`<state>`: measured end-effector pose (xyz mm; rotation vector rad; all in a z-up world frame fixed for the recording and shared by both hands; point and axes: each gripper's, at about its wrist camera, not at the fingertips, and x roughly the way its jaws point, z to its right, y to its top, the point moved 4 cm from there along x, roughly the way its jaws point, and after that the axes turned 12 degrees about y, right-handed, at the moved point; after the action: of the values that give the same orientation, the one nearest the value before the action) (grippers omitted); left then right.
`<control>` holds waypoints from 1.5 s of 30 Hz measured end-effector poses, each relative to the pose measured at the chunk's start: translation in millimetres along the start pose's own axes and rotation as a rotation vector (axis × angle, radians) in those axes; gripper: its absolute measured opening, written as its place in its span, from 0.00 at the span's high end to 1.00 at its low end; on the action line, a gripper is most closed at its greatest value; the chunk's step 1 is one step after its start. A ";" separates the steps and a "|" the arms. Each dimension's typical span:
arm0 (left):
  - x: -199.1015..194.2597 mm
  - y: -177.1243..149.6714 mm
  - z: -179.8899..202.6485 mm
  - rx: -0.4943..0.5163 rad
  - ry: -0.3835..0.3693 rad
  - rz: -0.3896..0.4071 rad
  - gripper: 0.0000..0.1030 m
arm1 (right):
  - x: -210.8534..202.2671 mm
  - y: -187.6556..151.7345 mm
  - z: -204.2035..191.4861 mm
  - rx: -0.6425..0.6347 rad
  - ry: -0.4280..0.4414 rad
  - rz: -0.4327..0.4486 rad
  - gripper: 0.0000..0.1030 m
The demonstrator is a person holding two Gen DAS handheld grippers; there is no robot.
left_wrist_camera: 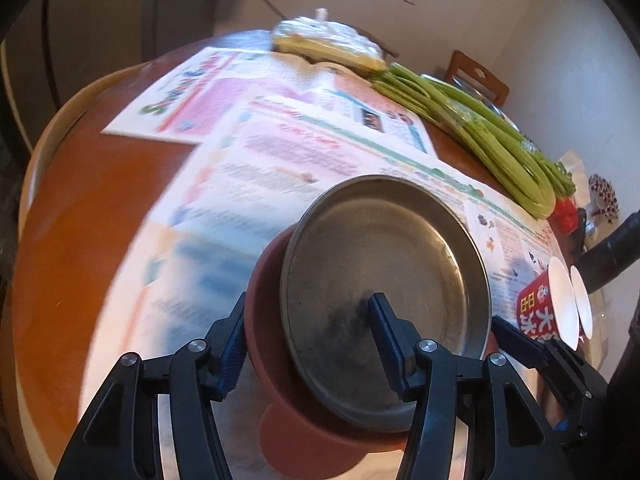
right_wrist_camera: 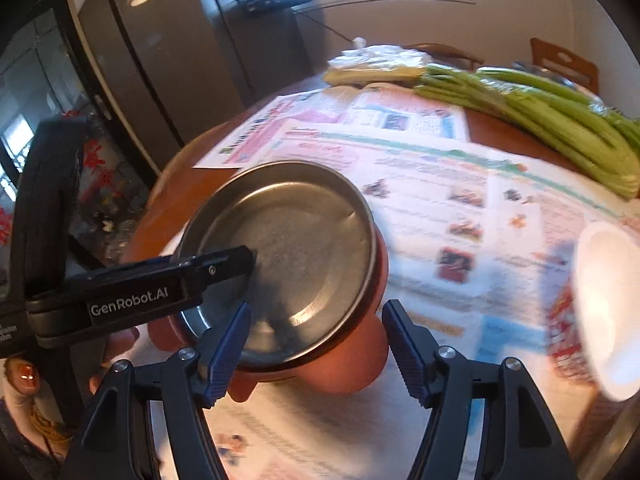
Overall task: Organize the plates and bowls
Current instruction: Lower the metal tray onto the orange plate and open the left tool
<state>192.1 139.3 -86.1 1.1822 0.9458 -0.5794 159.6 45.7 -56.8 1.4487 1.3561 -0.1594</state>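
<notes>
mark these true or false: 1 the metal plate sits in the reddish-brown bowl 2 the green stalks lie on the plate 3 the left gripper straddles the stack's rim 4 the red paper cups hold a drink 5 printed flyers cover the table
1. True: the round grey metal plate rests in the reddish-brown bowl.
2. False: the bundle of long green vegetable stalks lies on the far side of the round wooden table, apart from the plate.
3. True: the left gripper has one finger outside the bowl and one over the plate.
4. False: the red paper cups lie on their sides, white insides showing empty.
5. True: the colourful printed flyers lie spread under the stack.
</notes>
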 end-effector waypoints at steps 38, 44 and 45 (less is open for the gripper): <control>-53.0 7.9 11.4 -0.014 0.151 0.161 0.41 | -93.1 9.8 37.9 0.012 -0.083 0.295 0.33; -77.6 -2.3 17.7 -0.002 0.135 0.199 0.40 | -117.9 8.5 31.5 -0.004 -0.092 0.349 0.33; -81.9 -3.7 19.0 0.001 0.130 0.208 0.40 | -120.7 8.2 30.6 -0.009 -0.090 0.356 0.33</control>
<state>153.4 112.8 -16.2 1.3128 0.9177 -0.3404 141.6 -50.4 20.8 1.6293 1.0066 0.0127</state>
